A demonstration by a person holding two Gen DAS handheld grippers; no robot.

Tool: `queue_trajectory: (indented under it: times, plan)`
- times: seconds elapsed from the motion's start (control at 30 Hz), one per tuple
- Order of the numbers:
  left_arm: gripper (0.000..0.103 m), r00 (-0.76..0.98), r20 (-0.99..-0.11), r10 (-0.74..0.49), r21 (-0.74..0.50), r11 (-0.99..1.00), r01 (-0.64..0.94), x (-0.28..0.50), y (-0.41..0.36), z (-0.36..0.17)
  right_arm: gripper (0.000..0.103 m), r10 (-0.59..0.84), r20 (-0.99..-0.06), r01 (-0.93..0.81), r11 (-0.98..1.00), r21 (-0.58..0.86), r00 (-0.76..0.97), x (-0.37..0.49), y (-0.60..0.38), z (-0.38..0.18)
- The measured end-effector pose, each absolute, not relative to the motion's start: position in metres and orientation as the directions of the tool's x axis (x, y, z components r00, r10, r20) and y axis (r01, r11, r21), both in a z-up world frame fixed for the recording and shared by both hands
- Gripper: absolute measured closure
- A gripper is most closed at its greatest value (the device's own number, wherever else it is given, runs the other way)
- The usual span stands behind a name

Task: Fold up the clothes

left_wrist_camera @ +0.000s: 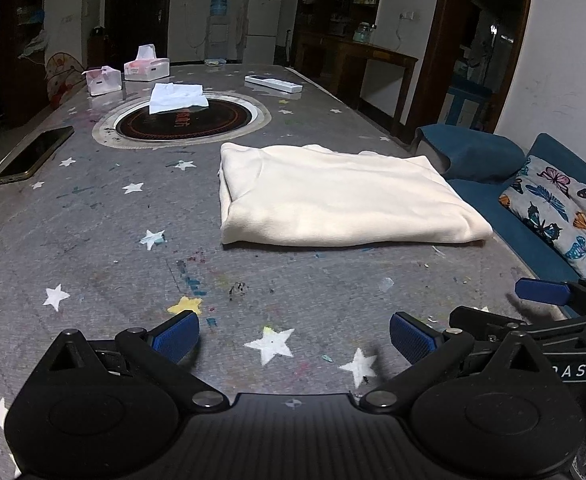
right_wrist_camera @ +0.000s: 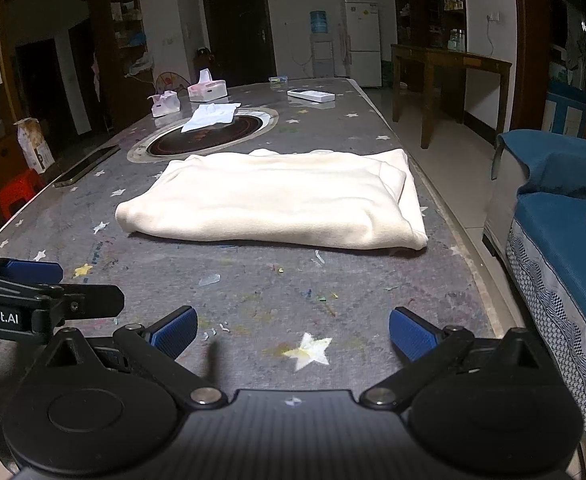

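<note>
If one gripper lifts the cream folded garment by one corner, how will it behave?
The cream garment looks soft and thick, so it would probably droop and unfold. Its stacked layers lie loose, so they may slide apart. It seems light enough to lift.

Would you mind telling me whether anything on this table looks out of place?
A white cloth lies crumpled across the round black hotplate set into the table, an odd resting place; the cream garment looks neatly folded.

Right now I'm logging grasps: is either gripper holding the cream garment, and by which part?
Nothing is held. The left gripper and right gripper are both open, short of the folded garment on the table.
</note>
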State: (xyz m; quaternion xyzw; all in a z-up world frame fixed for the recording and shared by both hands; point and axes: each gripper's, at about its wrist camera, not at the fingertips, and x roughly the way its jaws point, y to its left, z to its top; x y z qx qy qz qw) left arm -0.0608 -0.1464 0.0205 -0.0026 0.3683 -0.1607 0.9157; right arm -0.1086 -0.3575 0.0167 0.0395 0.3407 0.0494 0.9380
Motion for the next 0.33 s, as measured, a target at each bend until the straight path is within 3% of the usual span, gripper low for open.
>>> queue_trajectory:
  times: [0.33]
  plan:
    - [0.0, 0.677, -0.673, -0.298, -0.122, 0.947, 0.296, -0.0626, -0.1496, 0.022, 0.0, 0.123, -0.633, -0.062, 0.991, 0.117, 0.764, -0.1105, -0.3565, 0.0159]
